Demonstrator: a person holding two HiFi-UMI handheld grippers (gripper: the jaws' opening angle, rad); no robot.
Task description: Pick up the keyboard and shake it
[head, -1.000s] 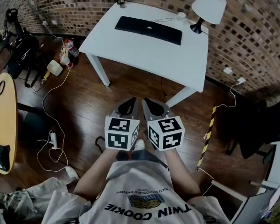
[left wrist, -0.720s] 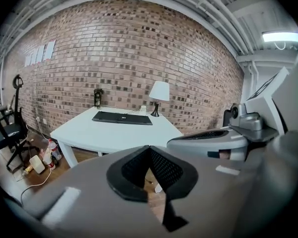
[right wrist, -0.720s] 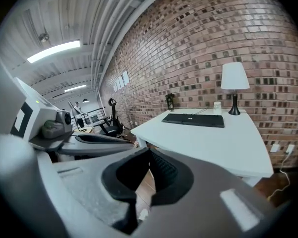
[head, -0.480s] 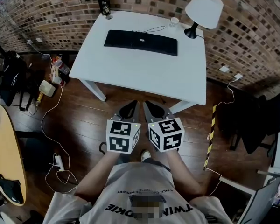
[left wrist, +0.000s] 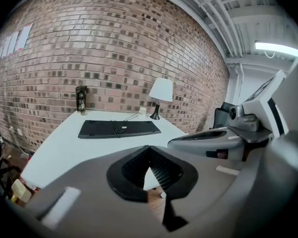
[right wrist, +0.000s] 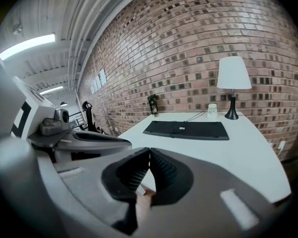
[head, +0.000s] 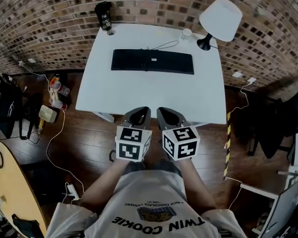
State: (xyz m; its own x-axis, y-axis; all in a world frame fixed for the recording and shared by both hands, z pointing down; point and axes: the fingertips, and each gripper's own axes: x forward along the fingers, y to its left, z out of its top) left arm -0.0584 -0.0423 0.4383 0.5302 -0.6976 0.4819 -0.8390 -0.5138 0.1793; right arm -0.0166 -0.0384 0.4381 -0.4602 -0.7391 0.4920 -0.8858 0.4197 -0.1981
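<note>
Now closer; table edge has come up just ahead of left gripper and right gripper; both jaws together, empty; keyboard lies untouched mid-table, well apart; pickup not begun.

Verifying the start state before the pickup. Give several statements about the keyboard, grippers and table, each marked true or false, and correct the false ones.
1. The left gripper and right gripper are both short of the keyboard. True.
2. The left gripper's jaws stand wide apart. False: they are together, with nothing between them.
3. The lamp stands on the table at its far right corner. True.
4. The keyboard is lifted off the table. False: it lies flat on it.
</note>
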